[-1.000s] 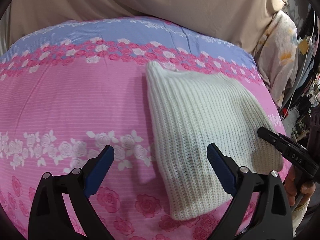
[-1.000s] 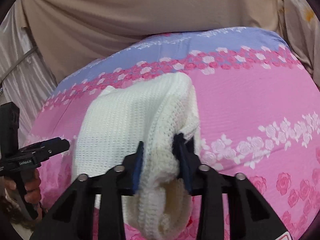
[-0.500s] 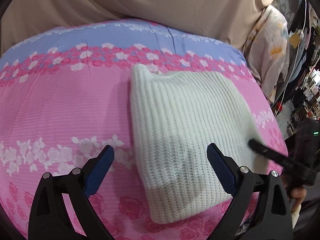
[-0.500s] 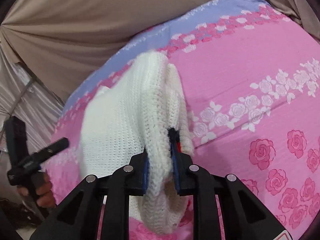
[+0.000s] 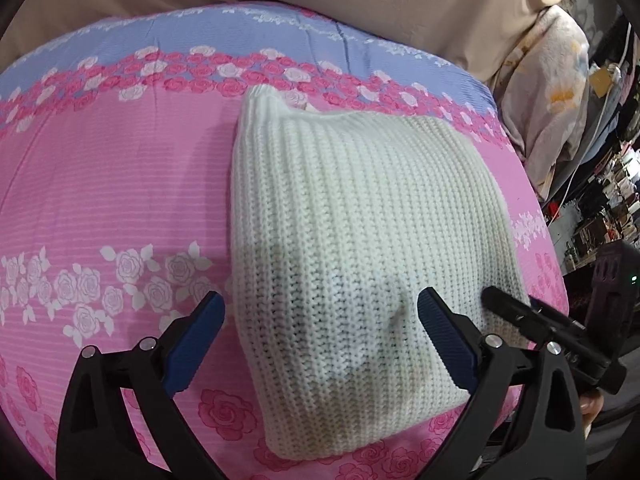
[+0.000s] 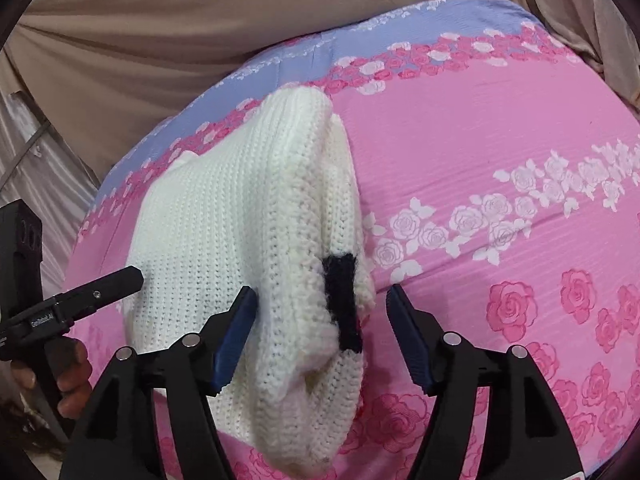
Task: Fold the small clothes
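Right gripper [image 6: 320, 334] jaws just opened, dropping knit [image 6: 248, 216] (fold laid); left gripper [image 5: 318, 340] wide, empty.

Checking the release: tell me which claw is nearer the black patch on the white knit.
Right. The right claw straddles the black patch with jaws just opened, pads off the white knit. The left claw hovers open over the knit's other side.

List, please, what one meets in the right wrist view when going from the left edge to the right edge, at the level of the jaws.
A hand holding the left gripper → the white knitted garment with its black patch → the pink flowered bedsheet.
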Demonstrator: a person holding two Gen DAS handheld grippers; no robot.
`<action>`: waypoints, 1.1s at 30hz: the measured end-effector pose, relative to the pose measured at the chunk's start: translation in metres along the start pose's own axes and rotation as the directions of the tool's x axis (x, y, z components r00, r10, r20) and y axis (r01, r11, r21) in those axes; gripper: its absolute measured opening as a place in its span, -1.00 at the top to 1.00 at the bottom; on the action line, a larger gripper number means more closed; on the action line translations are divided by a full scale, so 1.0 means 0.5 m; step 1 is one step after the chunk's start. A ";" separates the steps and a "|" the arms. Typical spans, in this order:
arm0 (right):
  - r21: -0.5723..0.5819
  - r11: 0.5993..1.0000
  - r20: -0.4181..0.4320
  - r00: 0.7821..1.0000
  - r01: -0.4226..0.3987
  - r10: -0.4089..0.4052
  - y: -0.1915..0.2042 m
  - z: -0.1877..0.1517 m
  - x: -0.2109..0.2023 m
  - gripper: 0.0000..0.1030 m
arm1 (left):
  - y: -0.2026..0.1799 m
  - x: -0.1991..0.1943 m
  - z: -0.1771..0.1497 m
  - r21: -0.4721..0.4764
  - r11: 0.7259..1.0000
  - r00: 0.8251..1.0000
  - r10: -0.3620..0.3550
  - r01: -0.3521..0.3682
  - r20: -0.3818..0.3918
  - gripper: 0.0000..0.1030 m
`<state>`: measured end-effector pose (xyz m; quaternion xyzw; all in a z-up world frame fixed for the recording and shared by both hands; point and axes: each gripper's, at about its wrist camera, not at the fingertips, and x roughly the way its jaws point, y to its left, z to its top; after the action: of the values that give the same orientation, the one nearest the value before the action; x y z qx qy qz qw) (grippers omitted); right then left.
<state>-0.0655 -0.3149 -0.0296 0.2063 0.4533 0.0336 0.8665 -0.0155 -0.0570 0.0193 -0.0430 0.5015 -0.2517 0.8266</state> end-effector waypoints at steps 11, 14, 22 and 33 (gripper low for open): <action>0.073 0.991 -0.051 0.992 -0.115 0.118 -0.014 0.016 0.050 -0.61 | 0.000 0.065 0.000 -0.029 0.999 0.996 -0.027 0.024 -0.082 -0.91; 0.061 0.992 -0.056 0.992 -0.111 0.115 -0.006 0.017 0.050 -0.63 | -0.009 0.075 0.006 -0.020 1.000 0.997 -0.010 0.009 -0.083 -0.91; 0.019 0.995 -0.058 0.994 -0.096 0.097 0.016 0.022 0.054 -0.69 | -0.019 0.094 0.016 -0.006 1.000 0.996 0.003 -0.003 -0.084 -0.91; 0.014 0.989 -0.014 0.989 -0.144 0.144 0.029 0.034 0.020 0.11 | -0.037 0.068 0.037 0.064 0.996 0.997 -0.059 0.062 -0.048 -0.43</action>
<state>-0.0441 -0.3050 -0.0229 0.2439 0.4438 0.0948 0.8571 0.0060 -0.0920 0.0070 -0.0254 0.5102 -0.2938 0.8079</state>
